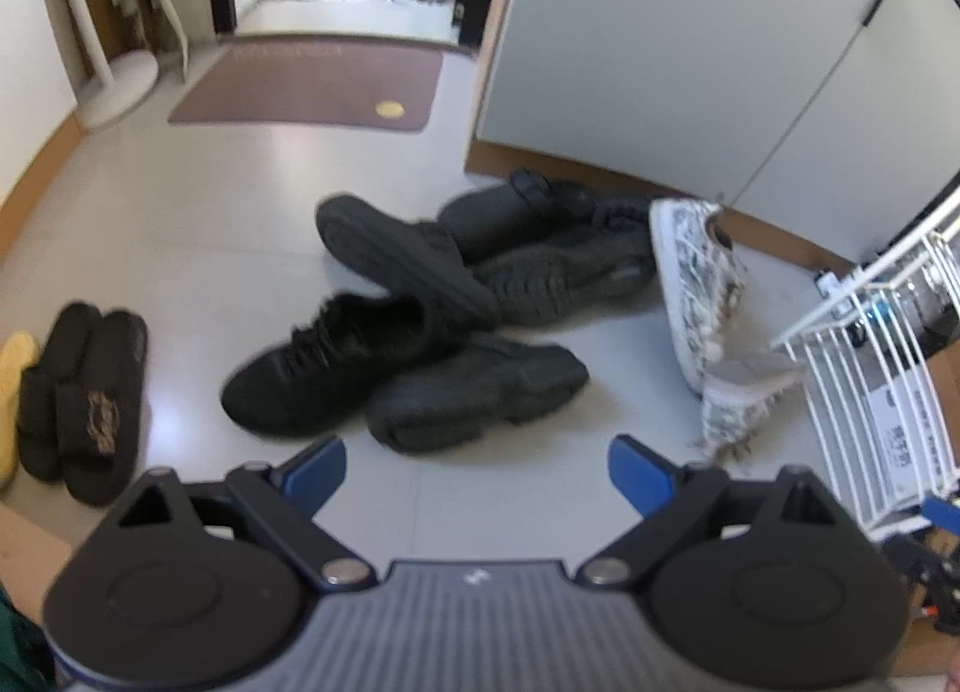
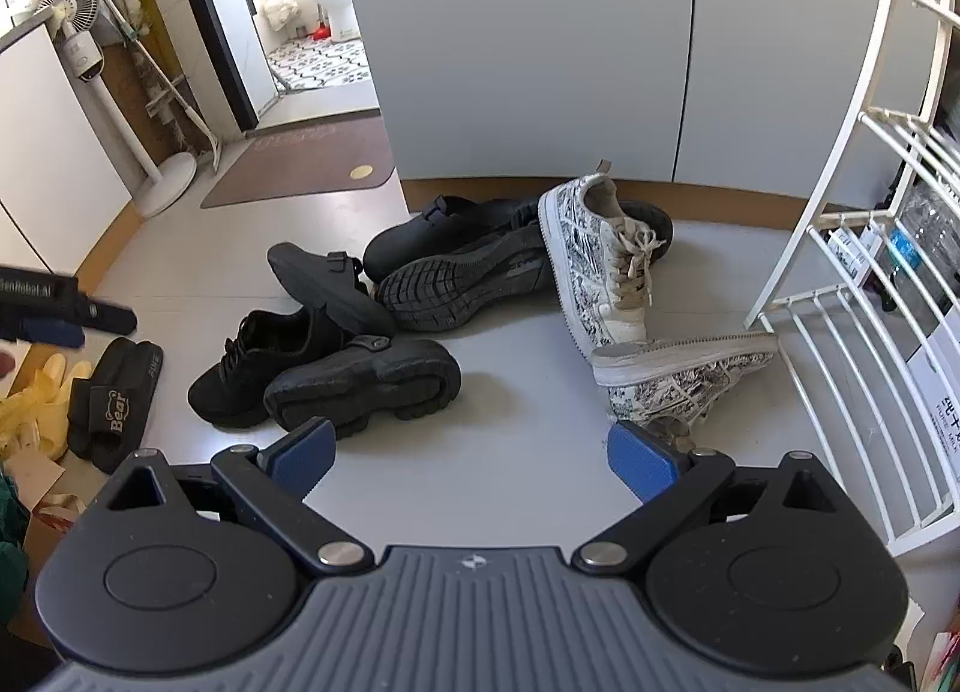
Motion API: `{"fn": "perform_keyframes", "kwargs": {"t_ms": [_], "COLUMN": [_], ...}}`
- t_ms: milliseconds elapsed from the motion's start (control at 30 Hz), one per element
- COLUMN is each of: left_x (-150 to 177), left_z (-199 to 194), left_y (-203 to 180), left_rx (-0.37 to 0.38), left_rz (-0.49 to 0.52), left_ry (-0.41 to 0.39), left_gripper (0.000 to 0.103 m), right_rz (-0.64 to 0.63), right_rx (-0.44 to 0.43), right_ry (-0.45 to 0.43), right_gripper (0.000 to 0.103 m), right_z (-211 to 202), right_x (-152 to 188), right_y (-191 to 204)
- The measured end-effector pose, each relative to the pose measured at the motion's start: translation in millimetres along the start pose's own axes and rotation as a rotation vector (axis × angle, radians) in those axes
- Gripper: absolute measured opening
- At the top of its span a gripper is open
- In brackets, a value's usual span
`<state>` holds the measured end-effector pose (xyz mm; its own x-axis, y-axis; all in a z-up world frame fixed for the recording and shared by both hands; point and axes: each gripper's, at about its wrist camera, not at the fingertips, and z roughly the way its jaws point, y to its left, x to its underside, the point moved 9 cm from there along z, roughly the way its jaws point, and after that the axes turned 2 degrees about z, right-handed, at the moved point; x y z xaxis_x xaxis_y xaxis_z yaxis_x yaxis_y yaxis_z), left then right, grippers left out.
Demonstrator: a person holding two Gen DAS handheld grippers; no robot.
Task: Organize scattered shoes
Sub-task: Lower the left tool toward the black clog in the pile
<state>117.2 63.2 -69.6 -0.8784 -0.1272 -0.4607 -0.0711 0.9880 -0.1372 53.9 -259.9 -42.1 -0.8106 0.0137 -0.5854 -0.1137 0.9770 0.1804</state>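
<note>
Several black shoes lie in a heap on the grey floor: a laced sneaker (image 2: 252,368), a chunky clog on its side (image 2: 366,386), and a sneaker with its sole up (image 2: 462,284). Two white patterned sneakers lie to the right, one (image 2: 606,266) tipped against the heap, the other (image 2: 684,374) on its side. My right gripper (image 2: 471,461) hovers open above the floor, its right pad close to the fallen white sneaker. My left gripper (image 1: 477,473) is open too, just short of the chunky clog (image 1: 480,392). It also shows at the left edge (image 2: 60,308) of the right wrist view.
A white wire shoe rack (image 2: 852,296) stands at the right. Black slides (image 2: 114,398) and yellow slippers (image 2: 42,398) sit at the left. A grey cabinet (image 2: 540,44) backs the heap. A brown mat (image 1: 312,86), a fan stand (image 2: 162,182) and a doorway lie beyond.
</note>
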Motion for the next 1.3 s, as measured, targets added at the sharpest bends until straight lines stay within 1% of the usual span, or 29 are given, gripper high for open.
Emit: {"fn": "perform_keyframes", "kwargs": {"t_ms": [33,133,267,400,500,567,700,767,833,900,933,1133,1233,1300], "left_x": [-2.4,-4.0,-8.1,-10.6,-11.3,-14.0,-19.7,-20.2,-20.2,-20.2,-20.8,-24.2,-18.1,-15.3], "left_z": [2.3,7.0,11.8,19.0,23.1,25.9,38.3,44.5,53.5,60.5,63.7,83.3,97.0,103.2], "left_y": [2.5,4.3,6.2,3.6,-2.3,-5.3,-6.6,-8.4,-8.9,-12.4,-14.9,-20.5,-19.6,-19.4], "left_rx": [-0.005,0.028,0.040,0.089,0.122,0.122,0.083,0.093,0.089,0.105,0.118,0.076,0.073,0.068], "left_rz": [-0.002,-0.043,-0.069,-0.130,-0.160,-0.151,-0.117,-0.117,-0.137,-0.160,-0.166,-0.095,-0.073,-0.052], "left_ry": [-0.003,0.016,0.015,0.018,0.024,0.023,0.023,0.036,0.056,0.075,0.081,0.085,0.132,0.145], "left_gripper": [0.094,0.092,0.091,0.089,0.089,0.089,0.087,0.087,0.086,0.086,0.086,0.086,0.086,0.086], "right_rz": [0.007,0.024,0.058,0.093,0.088,0.082,0.070,0.064,0.014,-0.020,-0.019,0.039,0.050,0.055], "right_rx": [-0.003,-0.008,-0.008,-0.017,-0.015,-0.007,0.014,0.024,0.035,0.062,0.066,0.056,0.055,0.054], "right_ry": [0.005,0.013,0.026,0.041,0.047,0.052,0.064,0.069,0.068,0.065,0.066,0.078,0.092,0.098], "right_gripper": [0.100,0.100,0.100,0.100,0.100,0.100,0.100,0.100,0.100,0.100,0.100,0.100,0.100,0.100], "right_z": [1.1,4.6,13.5,24.6,32.9,38.3,46.8,51.1,54.6,56.8,57.8,64.5,68.9,74.0], "right_x": [0.3,-0.9,-5.6,-8.6,-11.7,-12.1,-10.1,-9.0,-10.2,-10.8,-11.0,-11.3,-9.6,-7.7], "right_y": [0.1,-1.8,-7.7,-13.4,-12.9,-14.3,-20.5,-23.5,-27.8,-32.5,-34.3,-41.7,-43.5,-44.6]}}
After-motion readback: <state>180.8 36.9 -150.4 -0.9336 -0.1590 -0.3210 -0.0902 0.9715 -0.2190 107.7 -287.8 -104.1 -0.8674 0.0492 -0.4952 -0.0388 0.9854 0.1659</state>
